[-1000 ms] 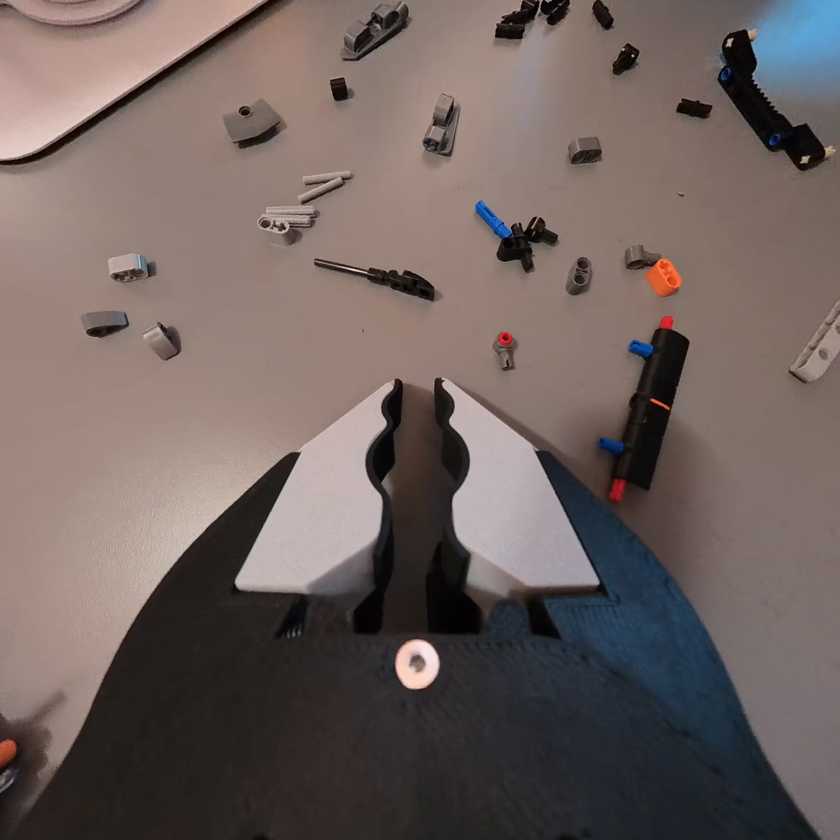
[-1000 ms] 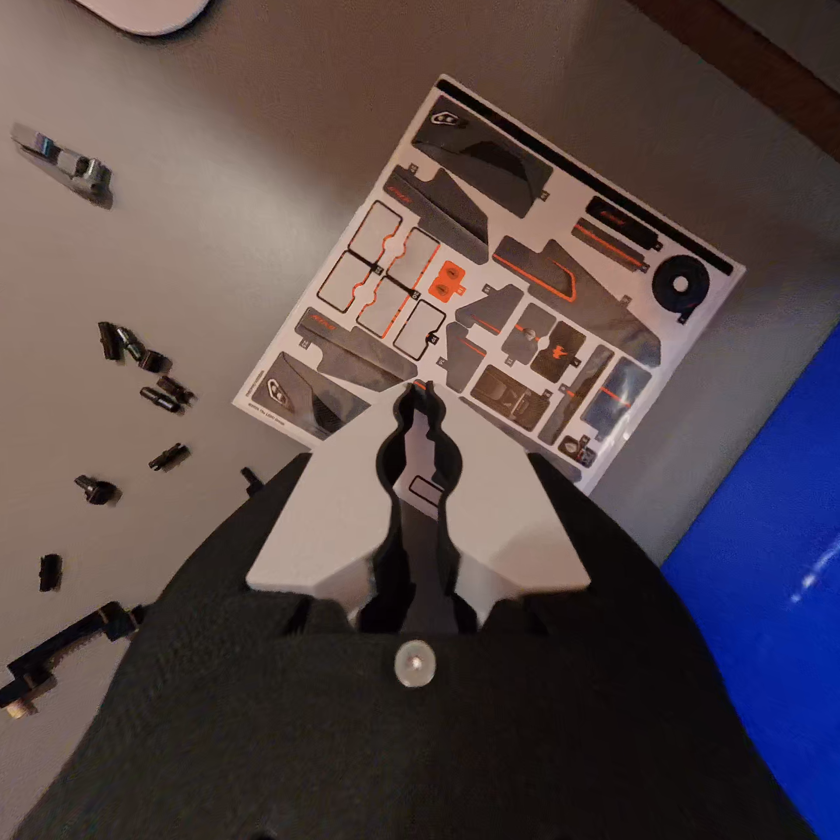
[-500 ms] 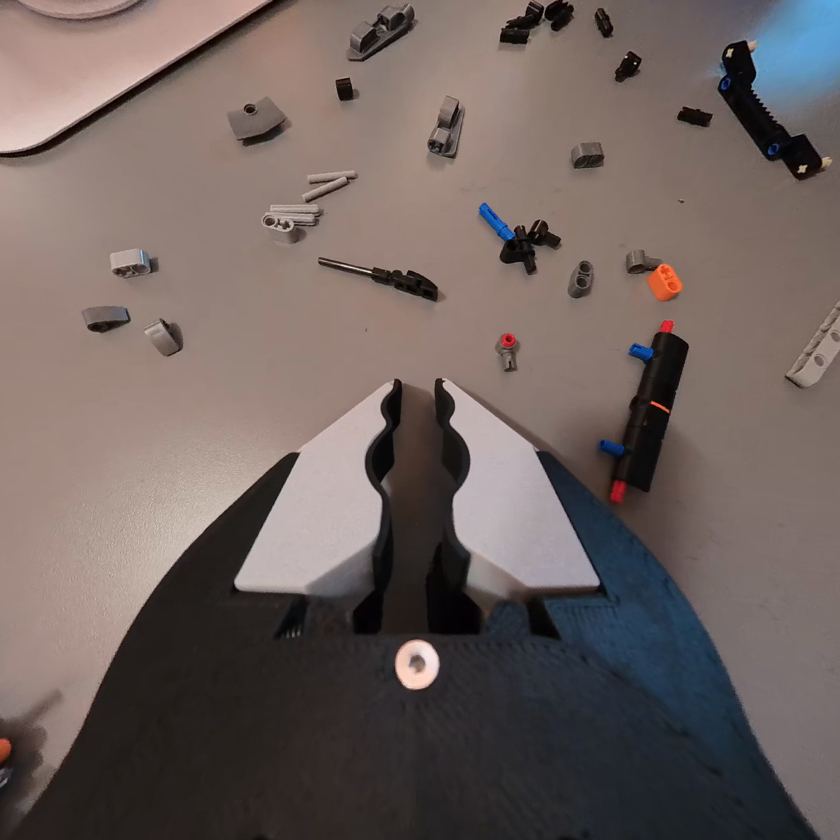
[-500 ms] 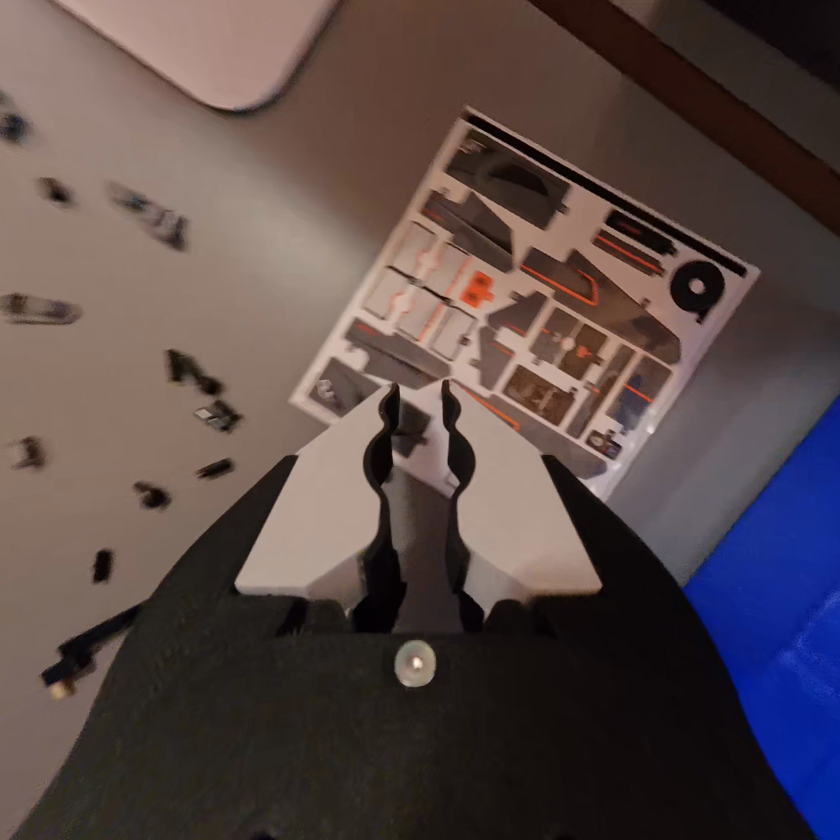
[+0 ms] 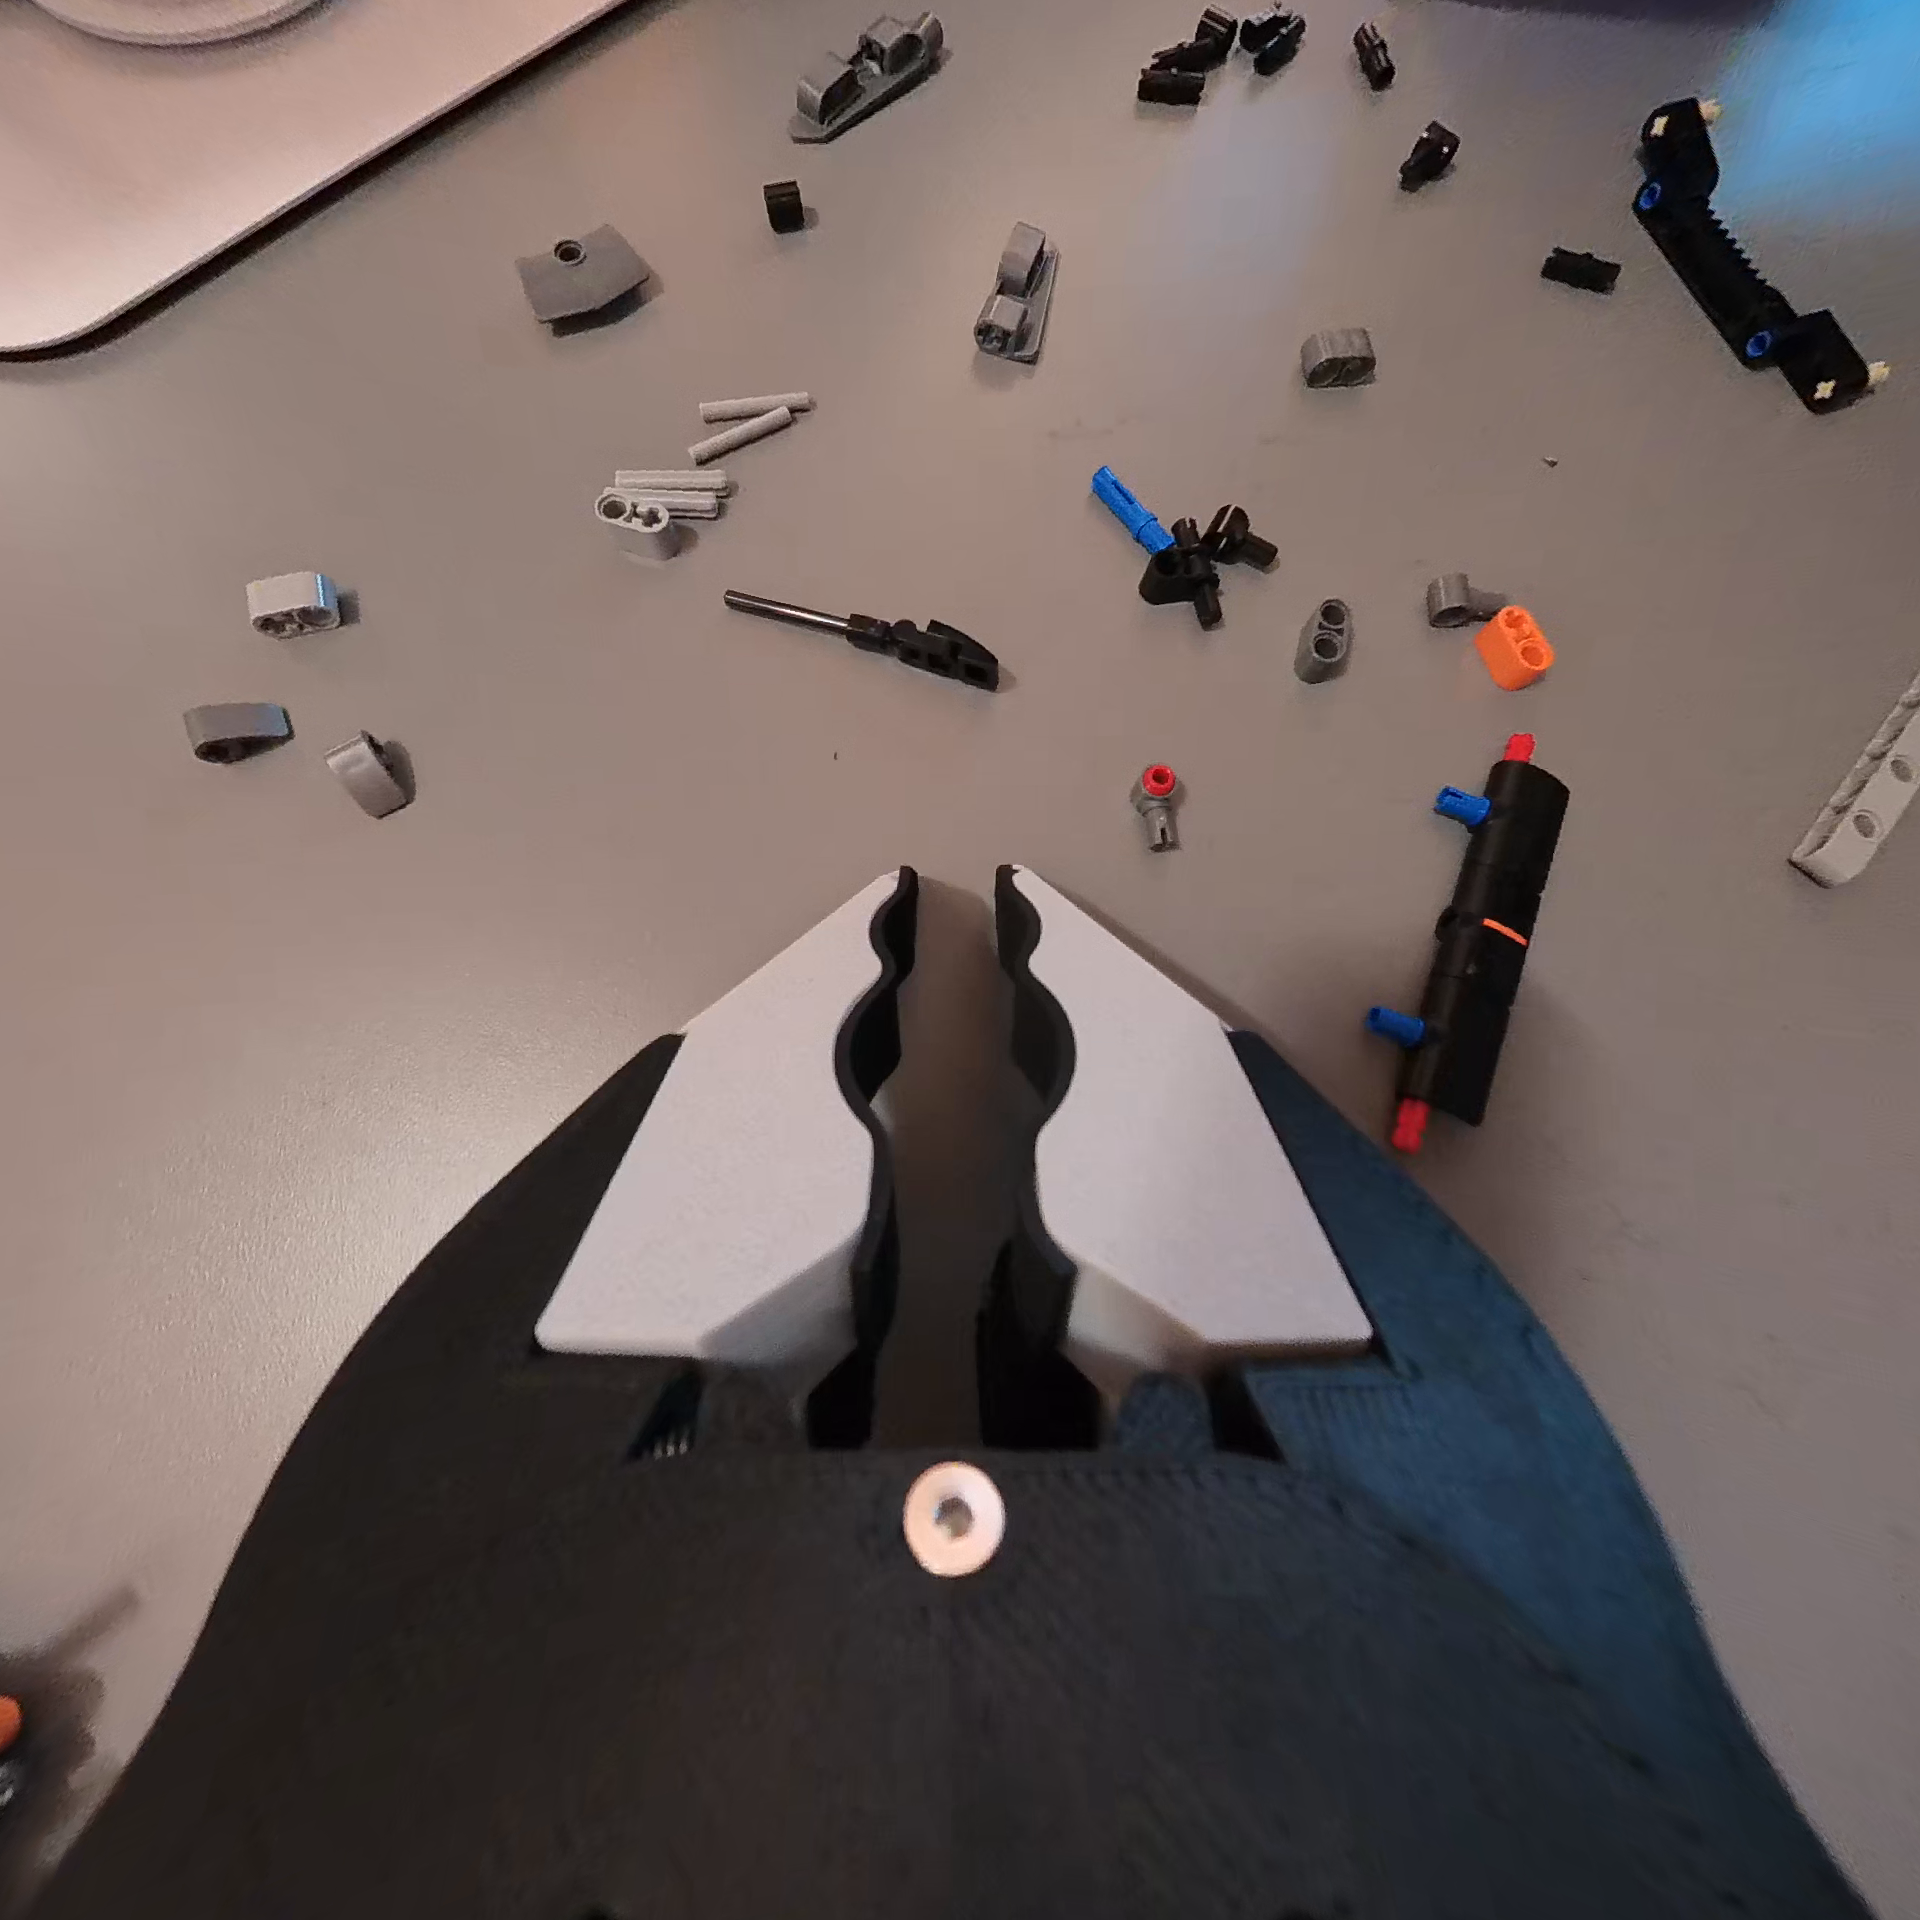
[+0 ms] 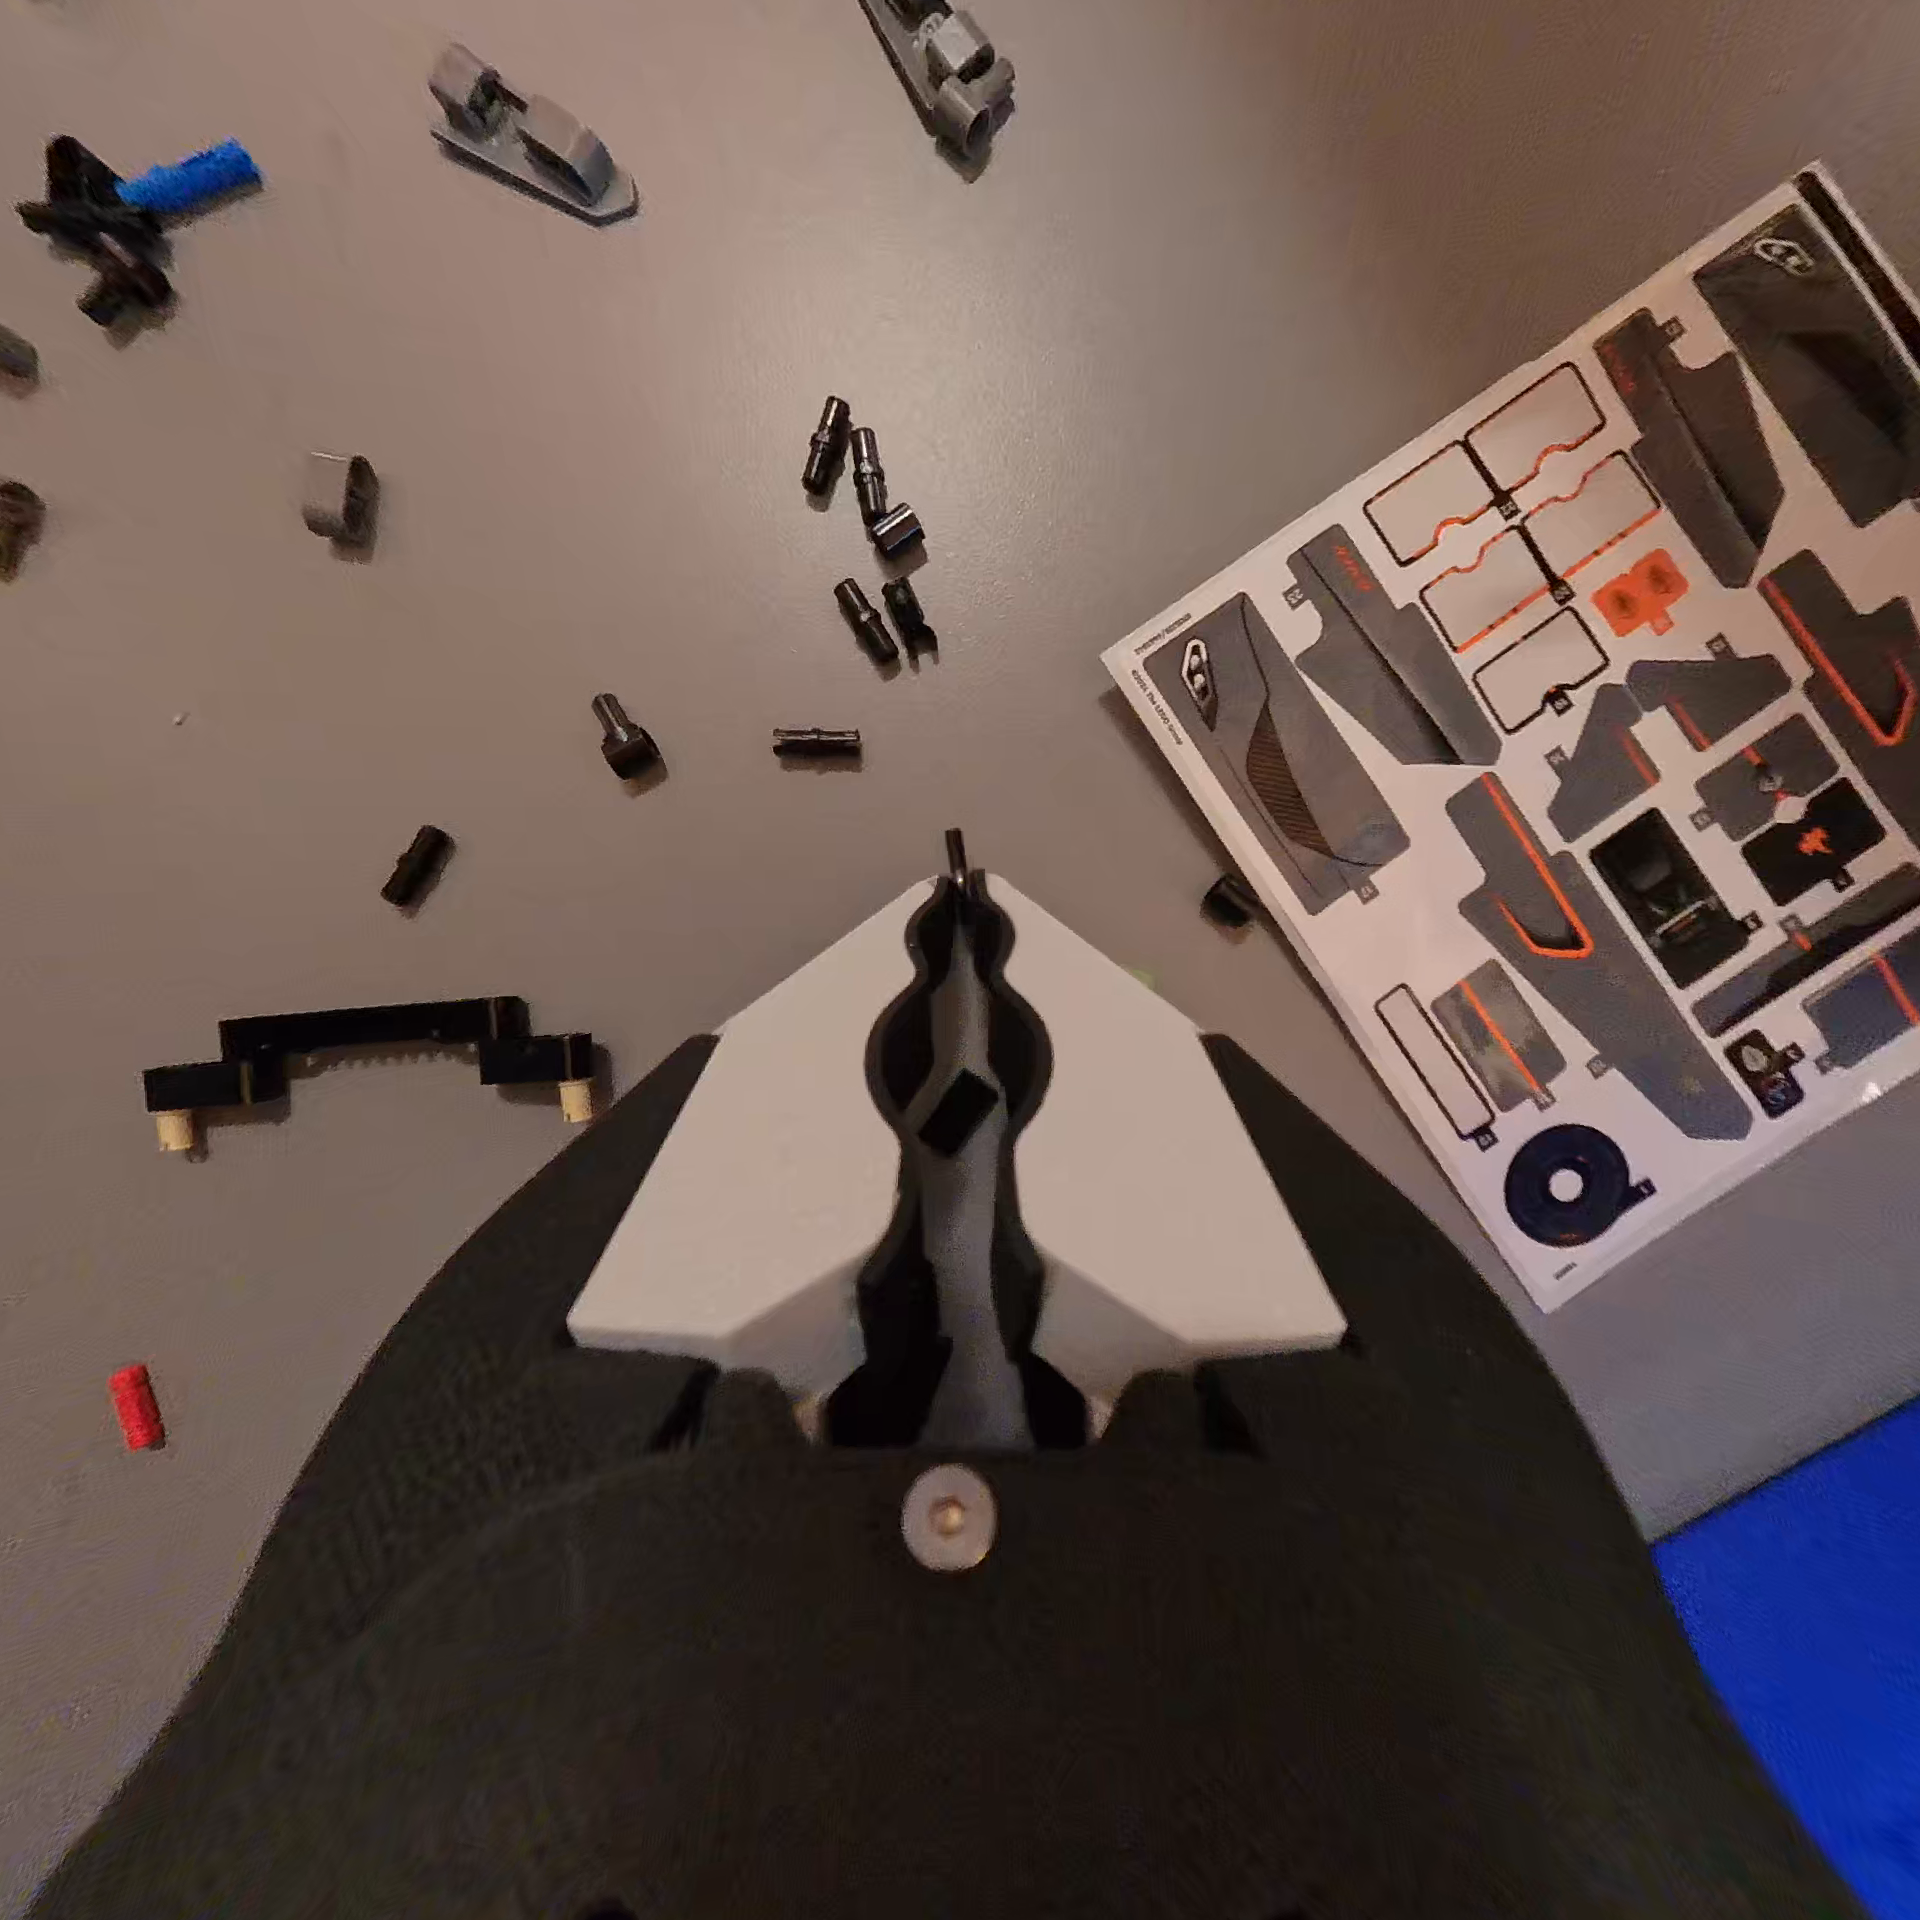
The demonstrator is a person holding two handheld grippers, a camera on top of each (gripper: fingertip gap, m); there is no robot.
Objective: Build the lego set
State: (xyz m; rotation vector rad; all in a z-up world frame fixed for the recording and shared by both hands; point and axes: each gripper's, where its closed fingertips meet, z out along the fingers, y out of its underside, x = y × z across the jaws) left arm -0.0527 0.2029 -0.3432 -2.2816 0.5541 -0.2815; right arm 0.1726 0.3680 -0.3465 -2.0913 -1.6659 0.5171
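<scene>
Lego pieces lie scattered on the grey desk [image 5: 312, 1039]: three grey beams at left, one black axle assembly [image 5: 873, 641], one black cylinder [image 5: 1481, 935] right. Bare desk near left tongs [image 5: 954, 883], slightly parted, empty. Right tongs [image 6: 961, 883] pinch a black pin [image 6: 954, 847]; sticker sheet [image 6: 1558, 727] right.

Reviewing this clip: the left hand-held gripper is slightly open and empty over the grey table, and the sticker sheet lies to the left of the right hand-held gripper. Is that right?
One detail is wrong. In the right wrist view the sticker sheet lies to the right of the right hand-held gripper, not the left. The rest holds: the left wrist view shows the left hand-held gripper slightly open and empty over the grey table.
</scene>
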